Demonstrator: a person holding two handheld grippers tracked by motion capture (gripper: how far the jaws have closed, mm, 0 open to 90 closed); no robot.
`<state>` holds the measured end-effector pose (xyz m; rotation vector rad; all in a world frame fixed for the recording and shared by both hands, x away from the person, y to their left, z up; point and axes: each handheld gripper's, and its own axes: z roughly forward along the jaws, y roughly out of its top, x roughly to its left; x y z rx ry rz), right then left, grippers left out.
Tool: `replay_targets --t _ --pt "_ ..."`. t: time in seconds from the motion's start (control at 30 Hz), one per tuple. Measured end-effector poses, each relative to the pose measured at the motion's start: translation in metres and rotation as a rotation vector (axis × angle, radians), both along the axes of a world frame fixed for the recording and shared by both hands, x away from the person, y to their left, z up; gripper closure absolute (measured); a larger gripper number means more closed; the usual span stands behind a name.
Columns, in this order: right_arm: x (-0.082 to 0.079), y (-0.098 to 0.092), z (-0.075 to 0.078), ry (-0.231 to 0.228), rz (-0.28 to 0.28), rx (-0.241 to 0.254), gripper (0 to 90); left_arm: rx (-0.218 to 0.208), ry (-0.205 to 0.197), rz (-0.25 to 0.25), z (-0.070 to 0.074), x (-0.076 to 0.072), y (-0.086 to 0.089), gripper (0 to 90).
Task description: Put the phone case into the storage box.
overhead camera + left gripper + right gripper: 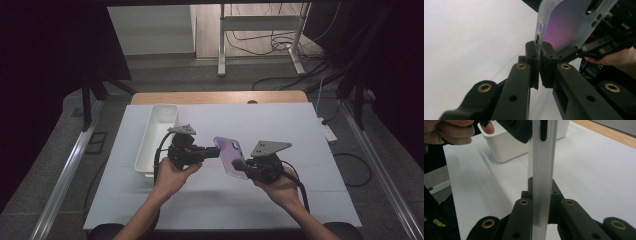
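A translucent purple phone case (231, 157) is held above the table, right of the white bin (156, 139). Each end is clamped in a gripper: left gripper (216, 151), right gripper (239, 165). It is judged light, flexible and slippery; rim edges are best gripped.

Phone case (231, 156): translucent frosted plastic, smooth, purple sheen inside; left gripper (539, 53) and right gripper (541, 185): matt black plastic jaws, brass-coloured metal pins; bin (156, 141): white plastic, smooth, slight gloss; table cover (280, 125): matt white sheet; table edge (220, 97): pale wood, smooth
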<state>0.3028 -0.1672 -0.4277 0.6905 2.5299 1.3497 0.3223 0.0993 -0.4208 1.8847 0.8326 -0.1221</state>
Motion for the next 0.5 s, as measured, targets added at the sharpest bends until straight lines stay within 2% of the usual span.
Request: replay_targets --t 0.1,0.23,0.5 --pt "-0.001 0.002 -0.002 0.0 0.007 -0.012 82.9 0.012 -0.014 0.011 0.001 -0.002 -0.002 87.7" --pt "0.0 0.002 -0.002 0.011 0.014 -0.004 79.0 0.028 -0.041 0.029 0.004 -0.006 -0.006 87.9" --pt "0.0 0.004 -0.003 0.023 0.018 0.003 68.3 0.079 -0.068 0.031 0.004 -0.01 -0.017 87.9"
